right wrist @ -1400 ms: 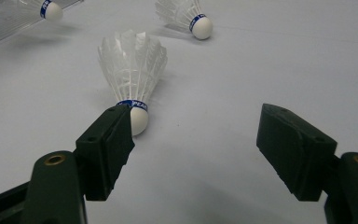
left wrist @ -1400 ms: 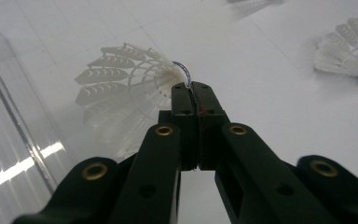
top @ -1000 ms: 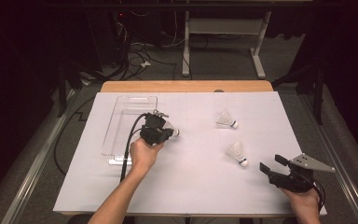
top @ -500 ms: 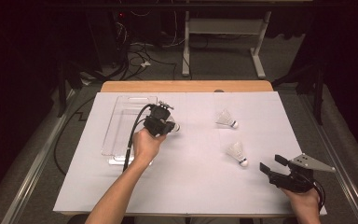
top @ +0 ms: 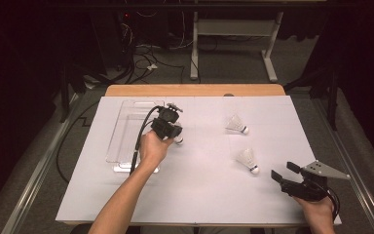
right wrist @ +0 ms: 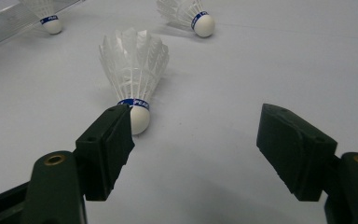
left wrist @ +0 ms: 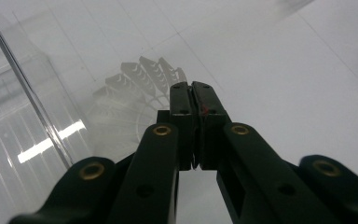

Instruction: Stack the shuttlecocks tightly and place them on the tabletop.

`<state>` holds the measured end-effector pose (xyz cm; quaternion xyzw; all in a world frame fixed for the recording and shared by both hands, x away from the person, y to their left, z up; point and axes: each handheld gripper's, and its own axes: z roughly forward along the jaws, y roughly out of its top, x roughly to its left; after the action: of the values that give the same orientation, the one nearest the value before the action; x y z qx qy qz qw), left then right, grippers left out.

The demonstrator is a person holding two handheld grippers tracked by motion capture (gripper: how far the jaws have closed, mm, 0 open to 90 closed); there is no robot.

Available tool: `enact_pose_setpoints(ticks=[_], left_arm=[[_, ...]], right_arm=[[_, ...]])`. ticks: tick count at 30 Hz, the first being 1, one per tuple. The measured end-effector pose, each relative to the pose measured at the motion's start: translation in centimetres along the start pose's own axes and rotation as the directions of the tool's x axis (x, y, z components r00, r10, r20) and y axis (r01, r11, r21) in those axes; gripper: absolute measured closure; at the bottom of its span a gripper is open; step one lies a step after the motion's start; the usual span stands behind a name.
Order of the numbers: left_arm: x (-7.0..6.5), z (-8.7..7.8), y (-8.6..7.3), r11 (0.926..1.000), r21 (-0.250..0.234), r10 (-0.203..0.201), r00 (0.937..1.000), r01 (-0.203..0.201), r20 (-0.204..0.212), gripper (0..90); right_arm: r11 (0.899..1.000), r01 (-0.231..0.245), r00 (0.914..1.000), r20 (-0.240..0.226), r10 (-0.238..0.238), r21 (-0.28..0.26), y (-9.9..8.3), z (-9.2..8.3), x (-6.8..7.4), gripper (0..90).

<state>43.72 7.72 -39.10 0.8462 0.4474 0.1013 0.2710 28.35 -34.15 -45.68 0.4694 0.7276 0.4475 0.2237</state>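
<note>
- Left tool (top: 174,134) is held above the bench (top: 199,195), just beside the clear tray (top: 121,131).
- Its two black jaws are pressed together on the thin feathers of a white birdie (left wrist: 135,93).
- In the left gripper view, the feathers of that birdie fan out past the jaw tips, and the edge of the clear tray runs along the left.
- In the high view, the round white tip of this birdie peeks out under the left tool.
- Right tool (top: 286,174) sits low near the right front corner of the bench, with a hand (top: 316,212) behind it.
- Its jaws are wide apart and hold nothing.
- A second birdie (right wrist: 133,70) lies on its side on the bench, near the right tool.
- In the right gripper view, its round white tip with a blue band sits just beside the left jaw. I cannot tell if they touch.
- A third birdie (top: 236,124) lies farther back on the bench, well apart from both tools.
- White paper covers the bench top, and a strip of wood shows at the far edge.
</note>
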Motion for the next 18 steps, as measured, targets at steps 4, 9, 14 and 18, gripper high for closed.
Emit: enact_pose_setpoints(ticks=[4, 9, 14, 18], left_arm=[[0.1, 0.0, 0.4, 0.9999, 0.003, 0.014, 0.9996, -0.014, -0.025, 88.5], [-0.1, 0.1, 1.2, 0.9996, -0.006, 0.026, 0.9992, -0.026, -0.031, 88.8], [-0.2, 0.8, 1.5, 0.9993, 0.011, 0.036, 0.9981, -0.036, -0.049, 89.0], [-0.5, 1.1, 1.8, 0.999, 0.014, 0.044, 0.998, -0.043, -0.045, 89.0]], right_arm=[[1.0, -0.001, 1.0, -0.002, 0.001, 0.0, 0.0, 0.0, 0.0, 27.2], [1.0, -0.001, 1.0, -0.004, 0.001, 0.003, 0.0, 0.0, 0.0, 27.1], [1.0, -0.001, 1.0, -0.006, 0.001, 0.004, 0.0, 0.1, 0.0, 27.1], [1.0, -0.003, 1.0, -0.007, 0.003, 0.004, 0.0, 0.1, 0.0, 27.1]])
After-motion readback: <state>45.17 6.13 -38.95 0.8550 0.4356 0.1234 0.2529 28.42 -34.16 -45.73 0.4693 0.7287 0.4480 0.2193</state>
